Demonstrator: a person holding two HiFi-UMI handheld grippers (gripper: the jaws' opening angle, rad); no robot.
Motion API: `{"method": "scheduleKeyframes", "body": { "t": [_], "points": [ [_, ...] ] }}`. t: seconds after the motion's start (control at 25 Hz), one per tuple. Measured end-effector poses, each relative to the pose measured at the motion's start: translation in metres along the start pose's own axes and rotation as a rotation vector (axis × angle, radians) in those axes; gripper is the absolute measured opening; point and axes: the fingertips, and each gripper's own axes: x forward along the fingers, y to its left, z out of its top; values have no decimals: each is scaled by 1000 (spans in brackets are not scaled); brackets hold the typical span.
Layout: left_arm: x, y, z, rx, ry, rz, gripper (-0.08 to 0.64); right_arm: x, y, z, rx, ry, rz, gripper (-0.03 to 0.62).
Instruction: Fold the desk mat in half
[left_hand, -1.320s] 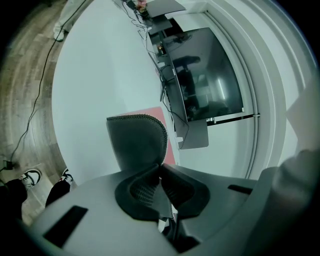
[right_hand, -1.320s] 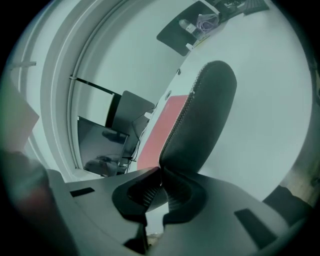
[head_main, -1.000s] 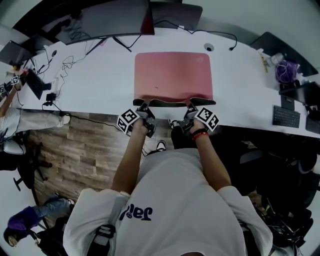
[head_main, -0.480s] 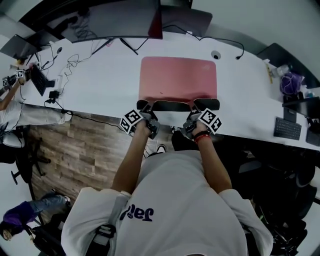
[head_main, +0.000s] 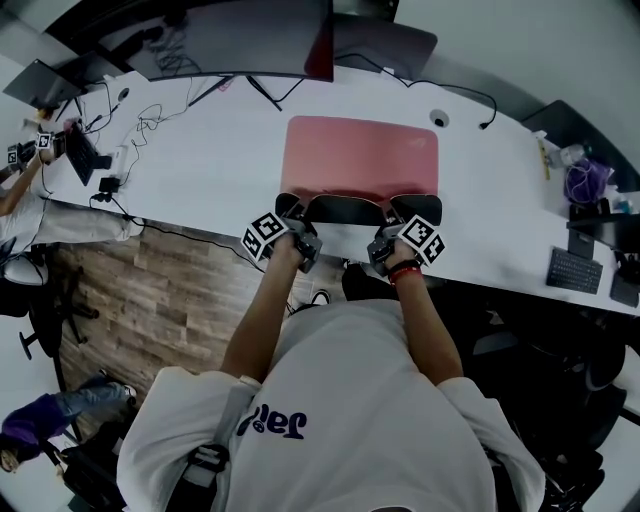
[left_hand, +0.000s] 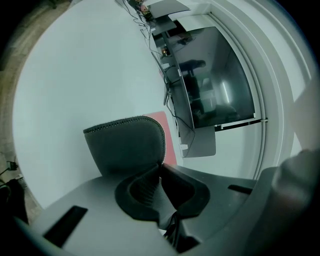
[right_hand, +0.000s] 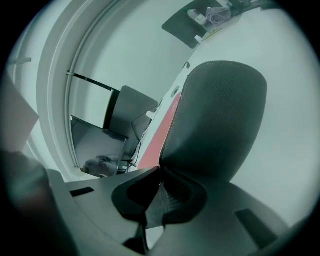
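By the front edge of the surface (head_main: 210, 150), left hand-held gripper (head_main: 289, 211) and right hand-held gripper (head_main: 397, 213) each clenched on 1 lifted near corner of the desk mat (head_main: 360, 158).

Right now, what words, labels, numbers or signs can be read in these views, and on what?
White T-shirt: dark blue chest lettering, upside down and foreshortened, not legible.
Cubes on left tongs and right tongs: black-and-white square markers, no words.
Keyboard: keys too small to read.
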Motion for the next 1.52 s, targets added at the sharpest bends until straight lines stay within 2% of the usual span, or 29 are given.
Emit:
{"method": "scheduleKeyframes", "body": {
  "t": [0.6,1.52],
  "points": [
    [31,-15,17,19,15,-17,32,24,2,18,24,-8,-10,41],
    [75,-36,42,-6,26,-49,32,63,12,52,57,-44,-8,41]
  ]
}}
